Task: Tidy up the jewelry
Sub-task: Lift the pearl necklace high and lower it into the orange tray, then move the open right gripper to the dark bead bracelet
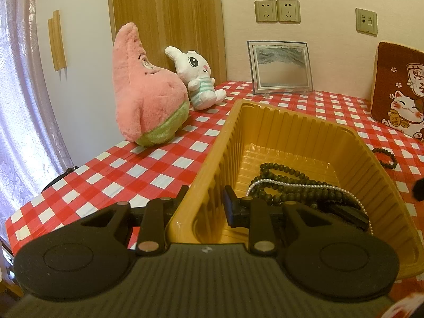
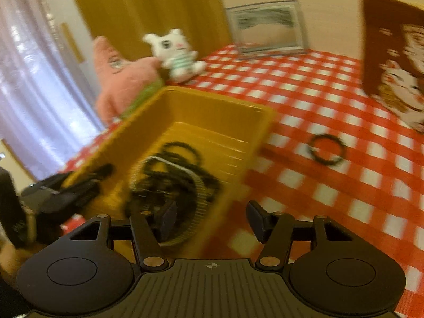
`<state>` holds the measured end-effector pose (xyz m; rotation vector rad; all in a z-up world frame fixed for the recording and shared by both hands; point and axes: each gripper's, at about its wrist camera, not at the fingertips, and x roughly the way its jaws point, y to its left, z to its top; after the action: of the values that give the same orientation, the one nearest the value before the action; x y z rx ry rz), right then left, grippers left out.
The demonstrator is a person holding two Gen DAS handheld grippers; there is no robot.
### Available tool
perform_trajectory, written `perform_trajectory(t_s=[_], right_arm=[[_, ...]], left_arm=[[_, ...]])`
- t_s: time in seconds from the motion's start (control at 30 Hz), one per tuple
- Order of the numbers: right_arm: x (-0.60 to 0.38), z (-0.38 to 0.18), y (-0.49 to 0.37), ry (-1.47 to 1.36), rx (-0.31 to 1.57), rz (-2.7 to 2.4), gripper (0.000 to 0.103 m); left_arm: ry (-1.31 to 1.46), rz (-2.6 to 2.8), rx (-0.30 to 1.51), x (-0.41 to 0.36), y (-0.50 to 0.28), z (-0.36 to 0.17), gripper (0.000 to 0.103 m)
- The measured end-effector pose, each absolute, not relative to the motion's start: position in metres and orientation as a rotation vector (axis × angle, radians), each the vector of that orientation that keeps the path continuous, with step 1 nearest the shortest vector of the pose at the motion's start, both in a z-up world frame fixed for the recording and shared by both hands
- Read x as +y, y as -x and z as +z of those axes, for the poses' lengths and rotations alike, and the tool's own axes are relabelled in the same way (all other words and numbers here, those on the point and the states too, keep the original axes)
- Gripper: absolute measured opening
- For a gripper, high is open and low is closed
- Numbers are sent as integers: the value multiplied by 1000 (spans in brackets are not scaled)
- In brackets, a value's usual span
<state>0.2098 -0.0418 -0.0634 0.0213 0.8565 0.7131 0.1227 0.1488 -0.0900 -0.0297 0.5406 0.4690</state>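
Observation:
A yellow plastic tray (image 1: pixel 265 116) sits on the checked table. It holds dark bead necklaces (image 1: pixel 288 182) and a pearl strand (image 1: pixel 296 185). My left gripper (image 1: pixel 205 204) straddles the tray's near left wall, one finger outside and one inside, shut on the wall. In the blurred right wrist view the tray (image 2: pixel 217 100) holds the same beads (image 2: pixel 172 180). My right gripper (image 2: pixel 212 220) is open and empty above the tray's near right corner. A dark bead bracelet (image 2: pixel 327 149) lies on the cloth right of the tray; it also shows in the left wrist view (image 1: pixel 385 157).
A pink star plush (image 1: pixel 143 92) and a white rabbit plush (image 1: pixel 198 79) stand at the back left. A glass picture frame (image 1: pixel 279 66) leans on the wall. A red lucky-cat cushion (image 1: pixel 400 87) stands at the right. The table's left edge is near a curtain.

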Motion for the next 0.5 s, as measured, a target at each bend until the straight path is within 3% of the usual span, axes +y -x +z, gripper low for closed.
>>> perform_trajectory(t_s=[0.5], right_arm=[[-105, -80, -241, 51, 838, 524, 59]], left_arm=[[22, 461, 551, 150, -123, -94, 25]])
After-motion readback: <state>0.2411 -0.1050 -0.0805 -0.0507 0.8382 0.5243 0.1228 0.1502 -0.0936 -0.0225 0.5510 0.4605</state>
